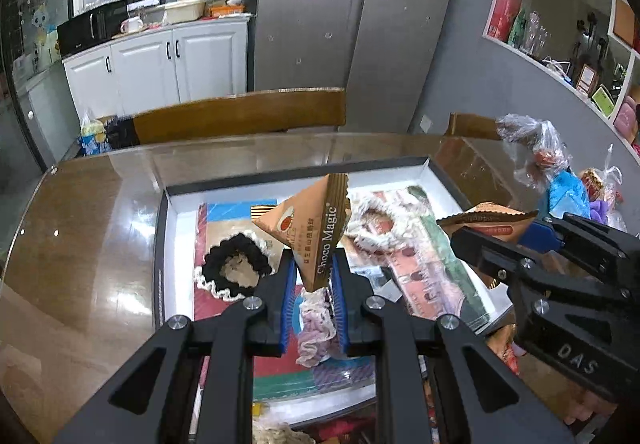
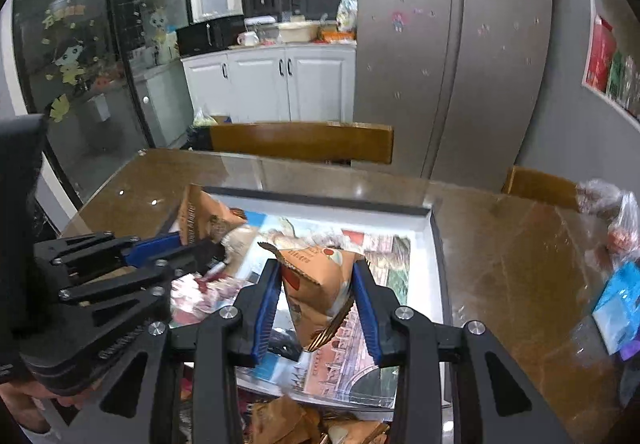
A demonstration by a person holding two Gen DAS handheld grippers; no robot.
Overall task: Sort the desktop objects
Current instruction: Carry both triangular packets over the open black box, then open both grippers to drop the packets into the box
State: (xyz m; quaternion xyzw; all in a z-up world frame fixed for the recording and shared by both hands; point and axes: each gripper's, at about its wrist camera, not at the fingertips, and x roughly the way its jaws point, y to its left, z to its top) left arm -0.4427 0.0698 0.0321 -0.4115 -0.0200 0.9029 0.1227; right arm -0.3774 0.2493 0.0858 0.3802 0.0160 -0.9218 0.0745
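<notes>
My left tool [image 1: 314, 280] pinches a Choco Magic packet [image 1: 310, 228] by its lower corner, above the white tray [image 1: 434, 171] on the worktop [image 1: 80, 224]; my right tool [image 2: 316, 300] grips 1 similar orange packet [image 2: 320, 284] over that tray, beside the scrunchies [image 1: 236, 268].

Glossy glass covers the wooden counter [image 1: 92, 228]; the snack packet [image 1: 316, 228] looks like matt foil, the hair tie [image 1: 234, 268] frilly cloth.
</notes>
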